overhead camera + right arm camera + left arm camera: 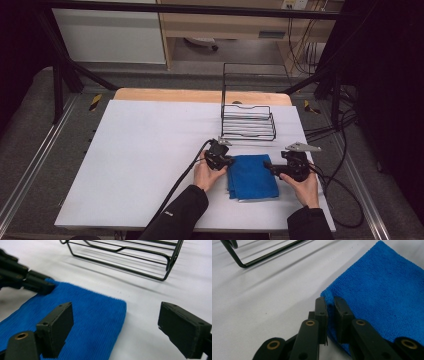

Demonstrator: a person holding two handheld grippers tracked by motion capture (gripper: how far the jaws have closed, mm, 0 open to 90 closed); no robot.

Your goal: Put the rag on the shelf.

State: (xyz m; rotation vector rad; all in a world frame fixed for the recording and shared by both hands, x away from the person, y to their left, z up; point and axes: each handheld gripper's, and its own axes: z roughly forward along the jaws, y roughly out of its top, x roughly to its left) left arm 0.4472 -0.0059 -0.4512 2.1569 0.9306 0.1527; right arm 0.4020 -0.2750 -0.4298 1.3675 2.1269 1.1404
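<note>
- White sheet (150, 165) covers the wooden table, with grey floor and trailing black cables around it.
- Folded blue microfibre cloth (251, 176) lies flat on the sheet near the front edge, between the person's two hands.
- Black wire rack (248, 122) stands just behind the cloth, apart from it.
- Left gripper (331, 305) sits at the cloth's far left corner — its jaws are drawn nearly together, pinching the cloth's edge between the pads.
- Right gripper (116, 326) hovers low at the cloth's far right corner, jaws spread wide: one pad is over the blue pile, the other over bare sheet, neither pressing on the cloth.
- Left hand (207, 175) and right hand (306, 187) hold the grippers from the near side; dark sleeves enter from below.
</note>
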